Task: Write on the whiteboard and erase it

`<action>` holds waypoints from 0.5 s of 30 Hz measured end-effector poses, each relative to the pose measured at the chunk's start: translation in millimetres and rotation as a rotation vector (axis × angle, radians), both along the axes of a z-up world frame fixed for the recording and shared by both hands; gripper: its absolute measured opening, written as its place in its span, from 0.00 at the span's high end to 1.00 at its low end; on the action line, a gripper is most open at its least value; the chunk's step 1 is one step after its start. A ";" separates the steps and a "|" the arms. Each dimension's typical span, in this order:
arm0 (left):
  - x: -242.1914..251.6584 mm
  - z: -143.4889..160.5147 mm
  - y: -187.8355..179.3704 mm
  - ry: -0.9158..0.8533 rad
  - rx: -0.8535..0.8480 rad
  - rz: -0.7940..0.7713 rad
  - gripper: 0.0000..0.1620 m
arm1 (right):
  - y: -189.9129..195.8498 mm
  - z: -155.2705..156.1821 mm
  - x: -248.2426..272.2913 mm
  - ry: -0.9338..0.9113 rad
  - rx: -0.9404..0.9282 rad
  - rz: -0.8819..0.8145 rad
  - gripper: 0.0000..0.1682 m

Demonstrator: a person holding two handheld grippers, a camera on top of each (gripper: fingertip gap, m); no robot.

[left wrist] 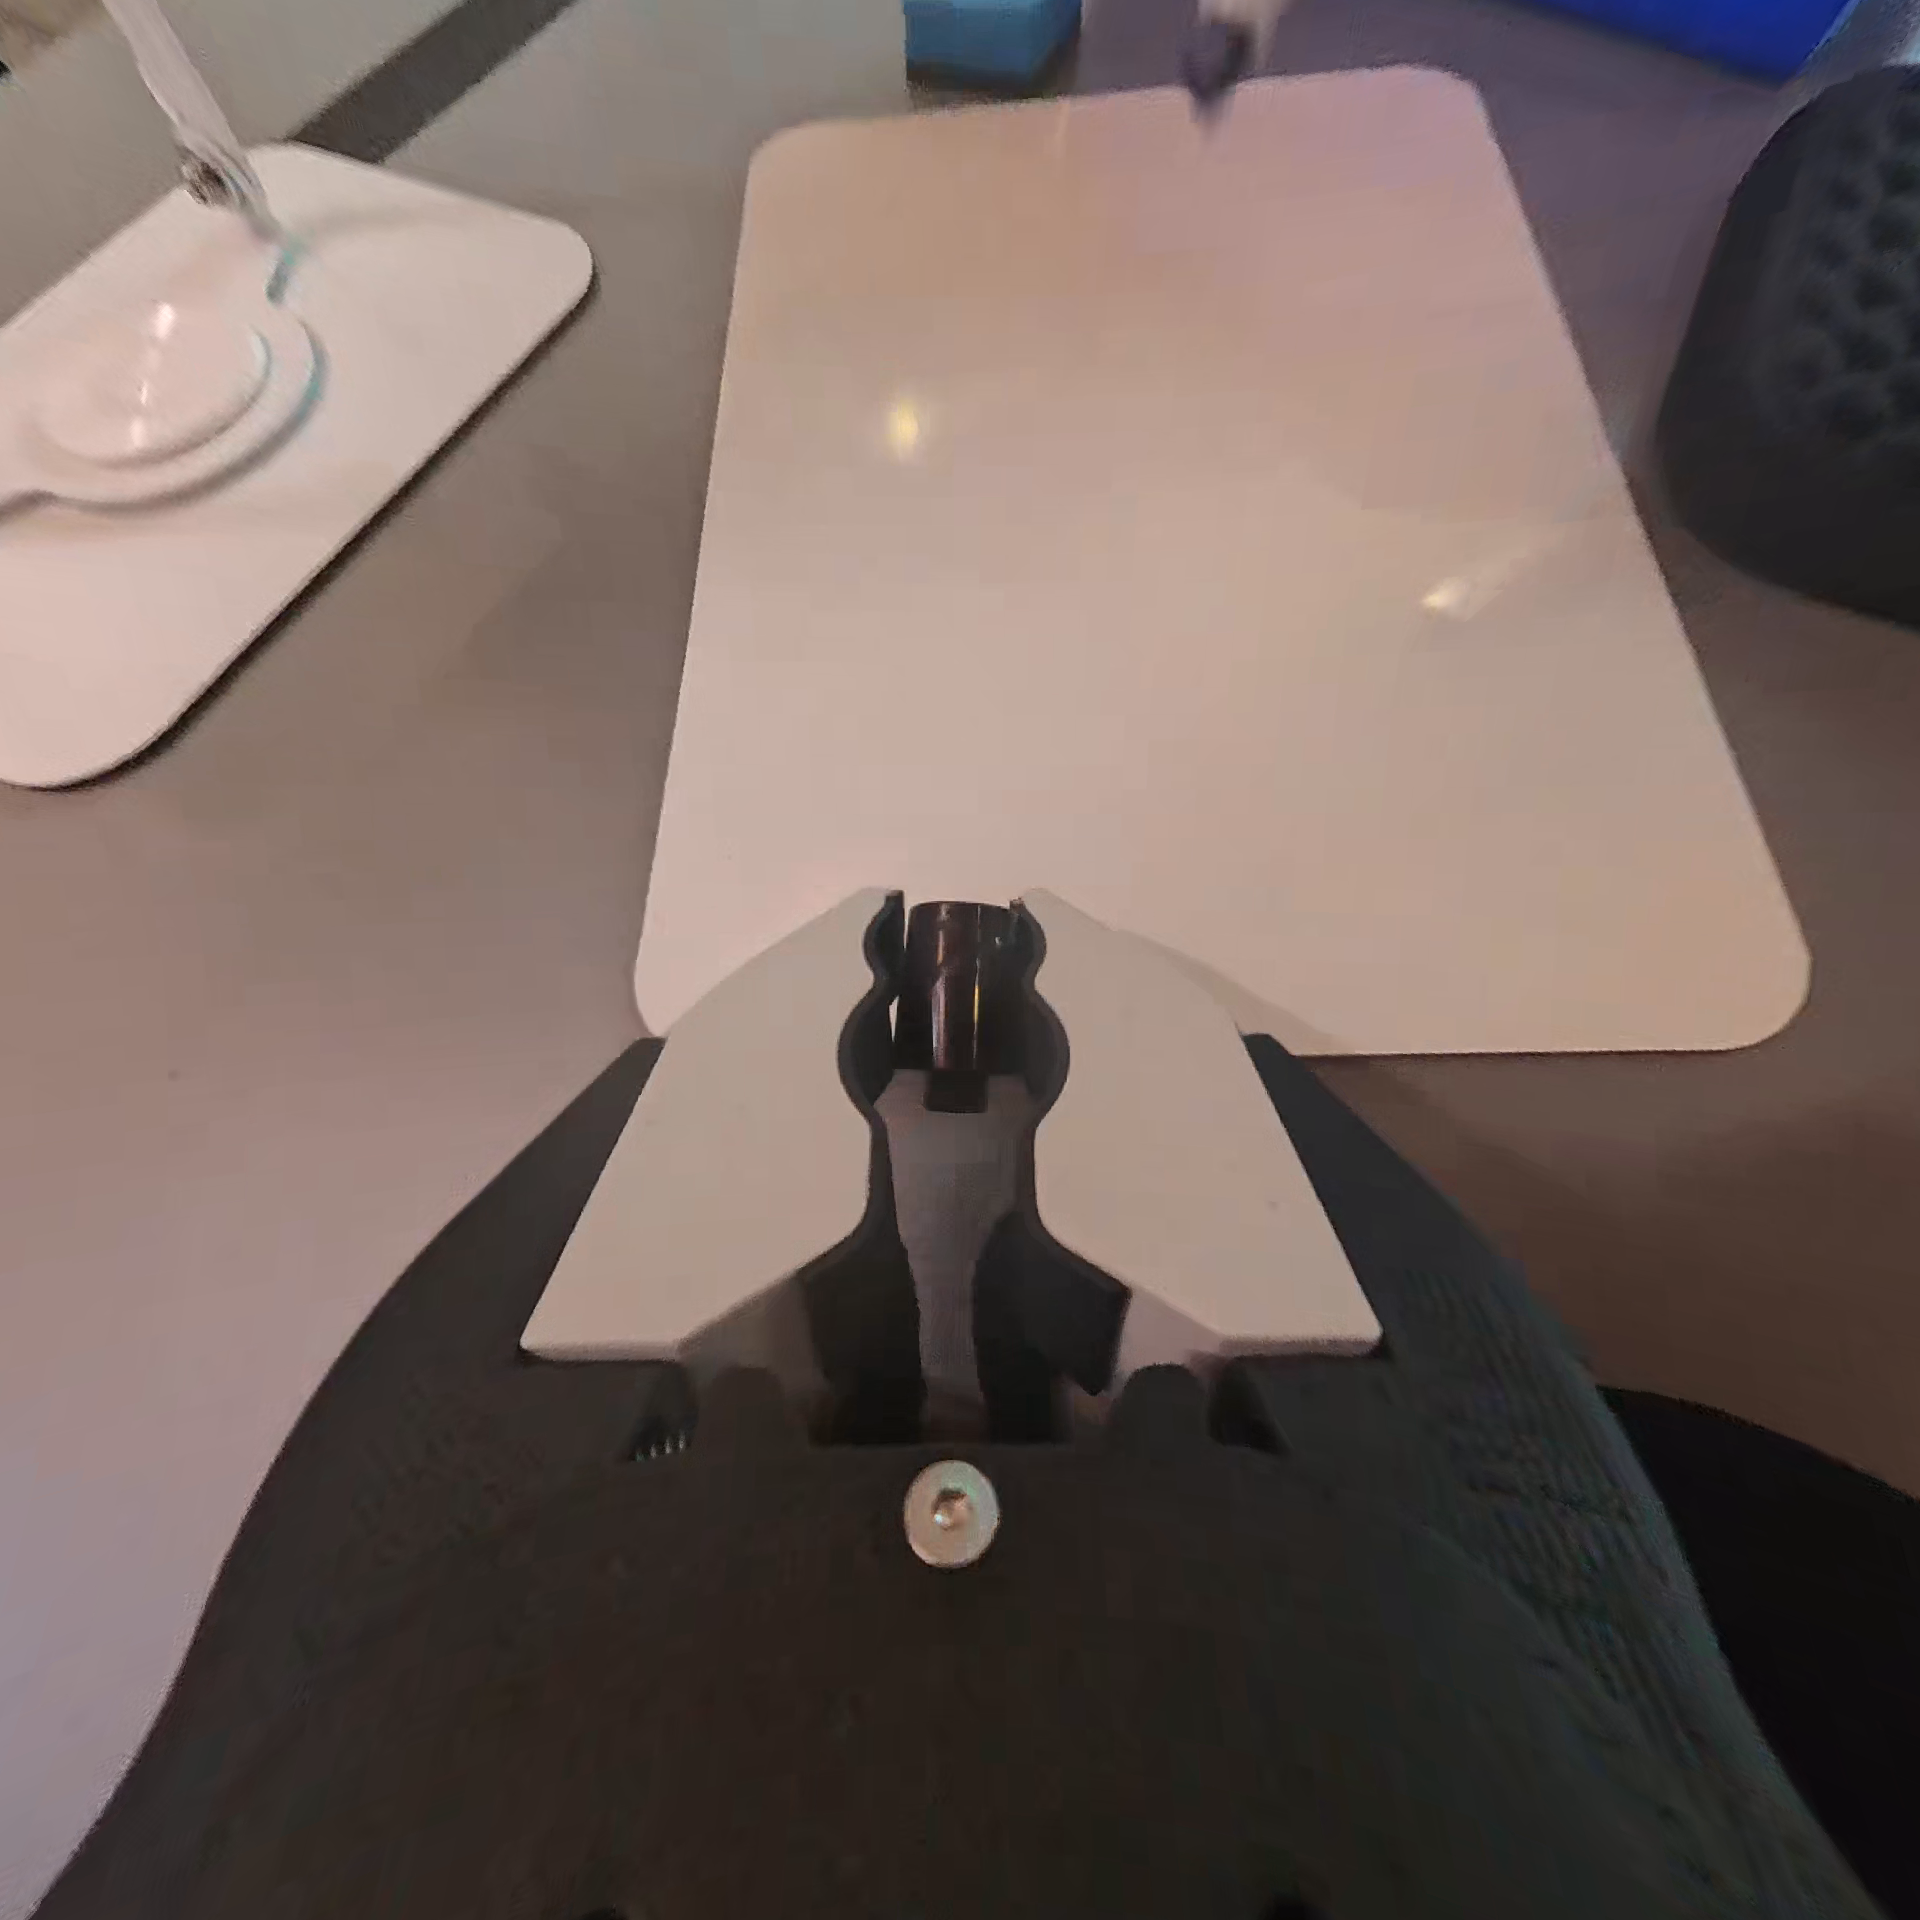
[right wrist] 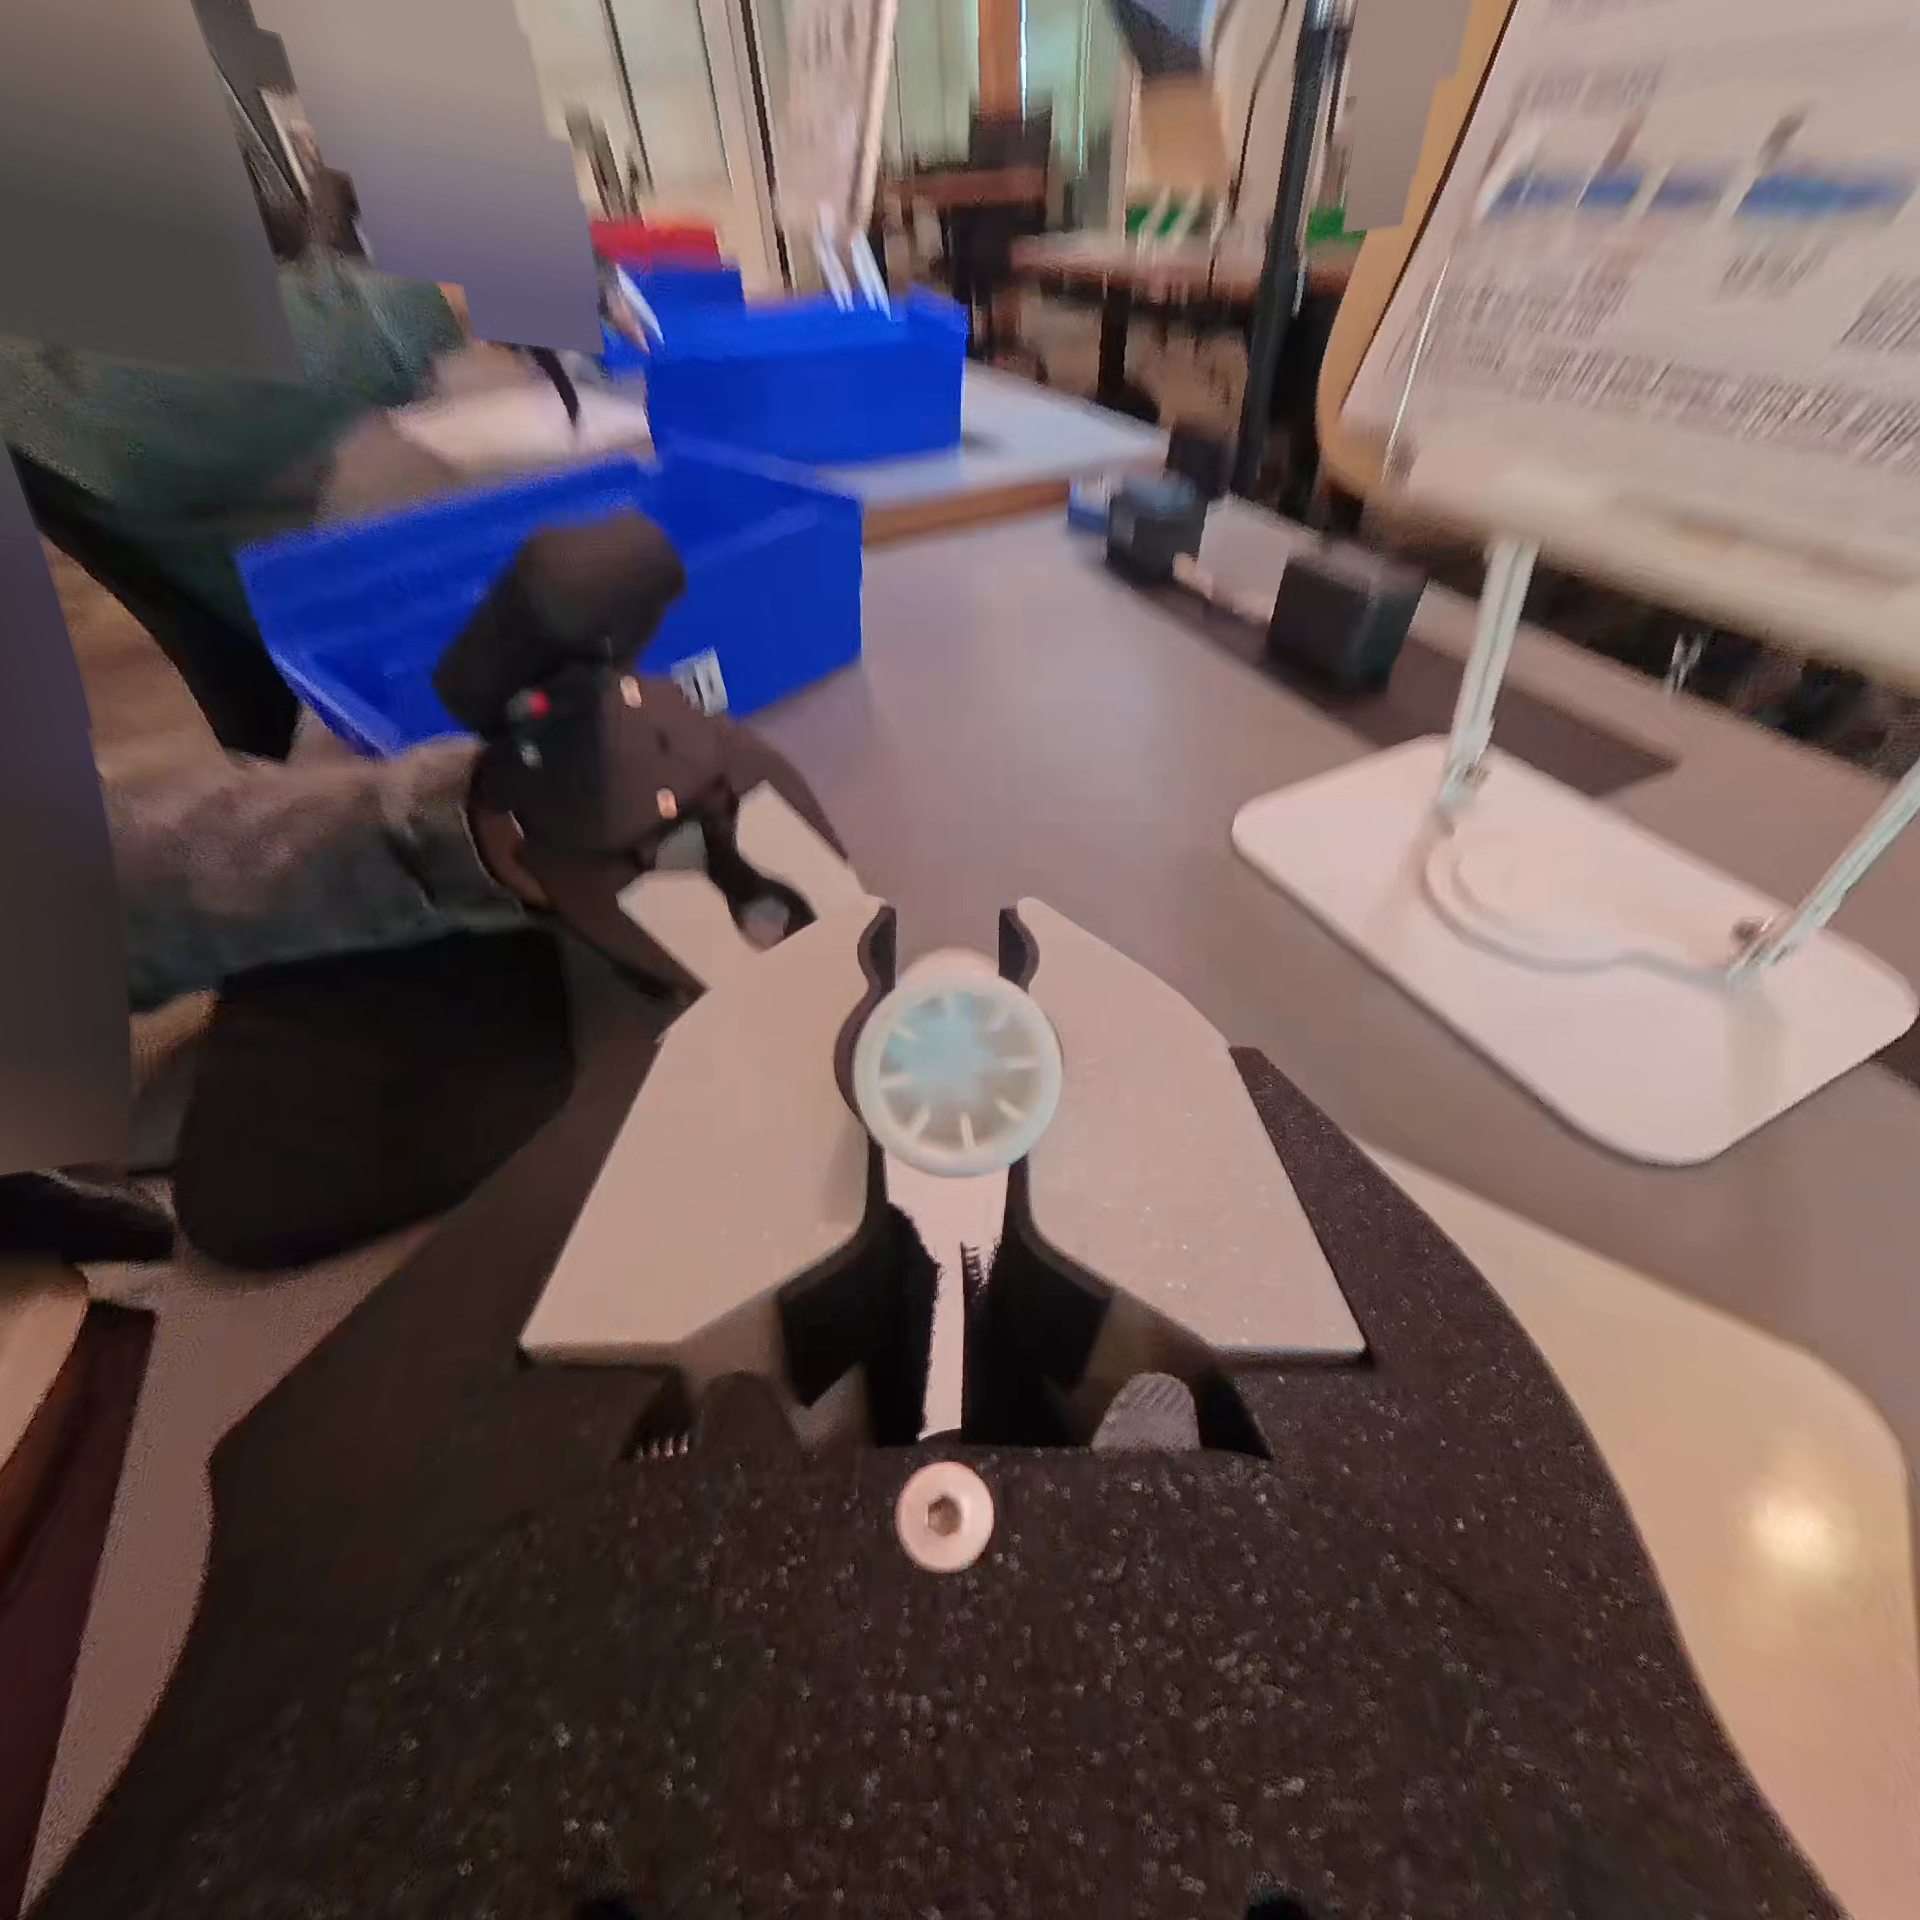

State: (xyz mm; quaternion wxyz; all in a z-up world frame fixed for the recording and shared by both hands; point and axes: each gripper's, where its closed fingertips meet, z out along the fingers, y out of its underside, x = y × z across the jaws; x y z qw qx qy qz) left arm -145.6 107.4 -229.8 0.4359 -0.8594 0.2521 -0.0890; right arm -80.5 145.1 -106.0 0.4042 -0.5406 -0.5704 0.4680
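Observation:
A blank white whiteboard (left wrist: pixel 1195 571) lies flat on the grey table; its corner also shows in the right wrist view (right wrist: pixel 1714 1507). My left gripper (left wrist: pixel 956 914) is shut on a small black marker cap (left wrist: pixel 951 997) over the board's near edge. My right gripper (right wrist: pixel 940 925) is shut on a marker, seen end-on as a round white butt (right wrist: pixel 956 1075). The marker's dark tip (left wrist: pixel 1210 62) shows blurred at the board's far edge in the left wrist view. The left gripper also shows farther off in the right wrist view (right wrist: pixel 623 748).
A white stand base (left wrist: pixel 260 468) sits left of the board; in the right wrist view the same base (right wrist: pixel 1558 935) carries a printed sheet (right wrist: pixel 1662 312). A blue block (left wrist: pixel 977 31) lies beyond the board. A dark mesh-patterned object (left wrist: pixel 1808 364) is at its right. Blue bins (right wrist: pixel 727 582) stand behind. Some 15 cm of space lies between my two pairs of fingers. From either gripper's tips it is about 20 cm to the dark mesh-patterned object (left wrist: pixel 1808 364).

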 end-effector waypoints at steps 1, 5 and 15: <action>-1.8 -1.5 0.1 -0.003 -0.007 -0.001 0.88 | -3.4 -16.4 -4.5 -0.066 0.010 -0.002 0.88; 2.0 -3.6 -4.1 -0.041 -0.036 -0.030 0.88 | -15.1 -57.4 -17.2 -0.210 0.070 0.007 0.89; 5.4 -14.3 -9.5 -0.032 -0.103 -0.053 0.88 | -25.0 -85.3 -35.3 -0.326 0.173 0.037 0.89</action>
